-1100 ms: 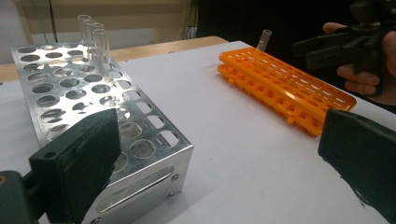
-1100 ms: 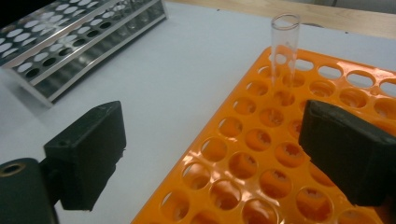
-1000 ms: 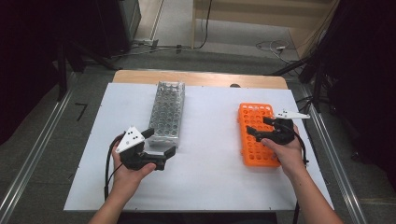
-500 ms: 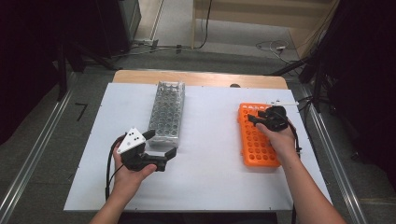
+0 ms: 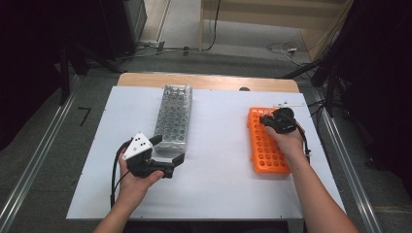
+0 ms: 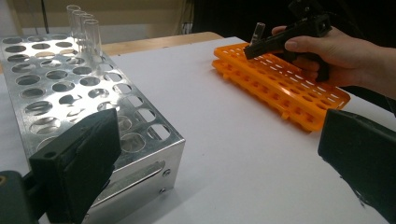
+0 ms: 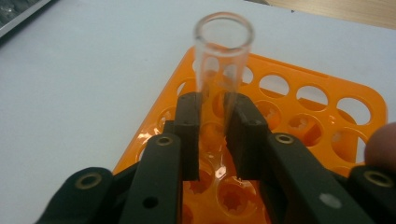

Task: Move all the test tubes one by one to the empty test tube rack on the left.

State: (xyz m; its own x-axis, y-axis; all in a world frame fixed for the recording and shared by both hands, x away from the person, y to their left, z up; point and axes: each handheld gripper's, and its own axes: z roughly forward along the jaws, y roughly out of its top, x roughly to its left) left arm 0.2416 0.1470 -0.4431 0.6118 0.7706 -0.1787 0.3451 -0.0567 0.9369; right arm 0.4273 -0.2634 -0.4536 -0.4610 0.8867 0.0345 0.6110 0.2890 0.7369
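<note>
Right gripper (image 7: 212, 135) just closed, clamped on clear glass tube (image 7: 222, 56) over orange rack (image 7: 327, 121), tube seemingly upright, left gripper (image 5: 167, 150) jaws apart beside metal rack (image 5: 172, 116)

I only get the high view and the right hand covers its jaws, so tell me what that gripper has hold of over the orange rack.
Observer: In the right gripper view, the right gripper is shut on a clear glass test tube; the jaws have just been closing on it.
Operator: Report where the tube sits in the orange rack.
Observer: It stands upright at a corner of the orange rack, its open mouth above the jaws.
Operator: Now check the metal rack for tubes.
Observer: The left gripper view shows a few clear tubes standing at the far end of the metal rack.
Operator: Give me the left gripper's state.
Observer: The left gripper is open, with nothing between its jaws.
</note>
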